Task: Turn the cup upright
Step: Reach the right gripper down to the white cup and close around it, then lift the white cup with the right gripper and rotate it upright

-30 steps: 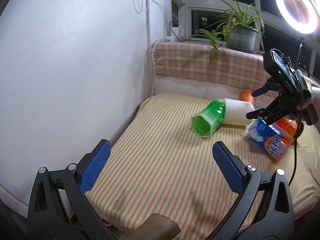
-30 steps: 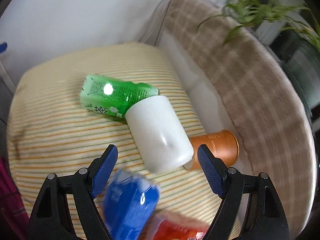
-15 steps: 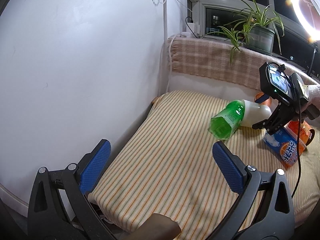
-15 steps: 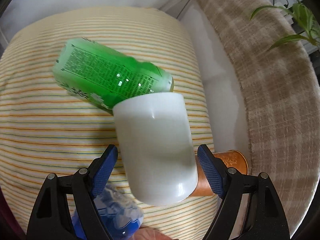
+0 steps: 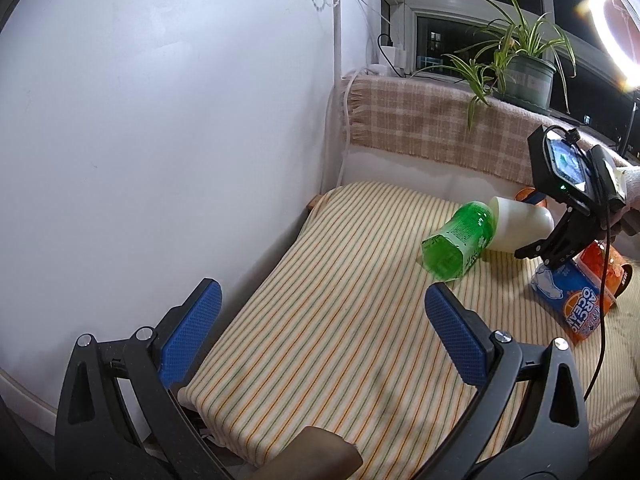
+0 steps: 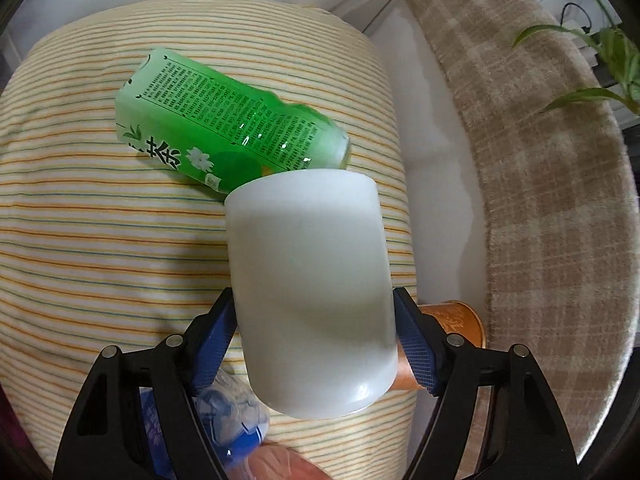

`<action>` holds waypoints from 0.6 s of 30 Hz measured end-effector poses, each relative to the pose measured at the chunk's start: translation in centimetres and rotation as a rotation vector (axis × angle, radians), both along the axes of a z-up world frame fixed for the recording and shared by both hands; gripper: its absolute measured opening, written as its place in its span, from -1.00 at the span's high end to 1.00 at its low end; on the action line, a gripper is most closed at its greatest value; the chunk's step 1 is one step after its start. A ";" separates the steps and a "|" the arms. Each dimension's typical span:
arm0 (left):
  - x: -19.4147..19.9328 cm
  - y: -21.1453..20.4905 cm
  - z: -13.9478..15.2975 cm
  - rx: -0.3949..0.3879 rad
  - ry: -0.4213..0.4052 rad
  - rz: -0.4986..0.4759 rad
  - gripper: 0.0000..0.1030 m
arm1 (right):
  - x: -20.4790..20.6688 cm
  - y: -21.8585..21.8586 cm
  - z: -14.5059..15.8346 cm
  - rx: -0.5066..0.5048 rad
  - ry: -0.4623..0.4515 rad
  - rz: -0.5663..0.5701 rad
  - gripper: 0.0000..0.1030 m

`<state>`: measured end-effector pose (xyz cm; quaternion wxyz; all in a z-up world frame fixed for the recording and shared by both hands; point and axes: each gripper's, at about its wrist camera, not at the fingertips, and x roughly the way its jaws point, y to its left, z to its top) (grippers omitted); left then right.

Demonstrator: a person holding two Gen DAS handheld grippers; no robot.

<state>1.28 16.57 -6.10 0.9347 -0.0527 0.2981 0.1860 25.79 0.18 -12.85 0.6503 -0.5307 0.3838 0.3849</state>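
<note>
A white cup lies on its side on the striped cloth, its mouth against a green bottle. My right gripper straddles the cup near its base, blue pads touching both sides. In the left wrist view the cup lies at the far right with the right gripper on it. My left gripper is open and empty, low over the near part of the cloth.
An orange cup lies just behind the white cup. A blue and orange snack bag lies to the right of the green bottle. A white wall is on the left, a plaid blanket and plant behind.
My right gripper moved forward over the white cup and closed from wide open until its pads touch the cup's sides. The left gripper drew back and turned slightly; it stays open.
</note>
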 end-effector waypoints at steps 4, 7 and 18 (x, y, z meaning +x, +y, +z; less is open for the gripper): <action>-0.4 -0.3 0.3 0.000 -0.005 -0.002 -1.00 | 0.0 -1.5 2.6 0.018 -0.020 -0.008 -0.47; -0.6 -0.6 0.7 0.003 -0.014 -0.008 -1.00 | -0.1 -2.4 4.4 0.066 -0.031 -0.029 -0.47; -2.9 -2.3 2.5 0.019 -0.061 -0.047 -1.00 | -7.3 -7.4 11.9 0.386 -0.027 -0.102 -0.47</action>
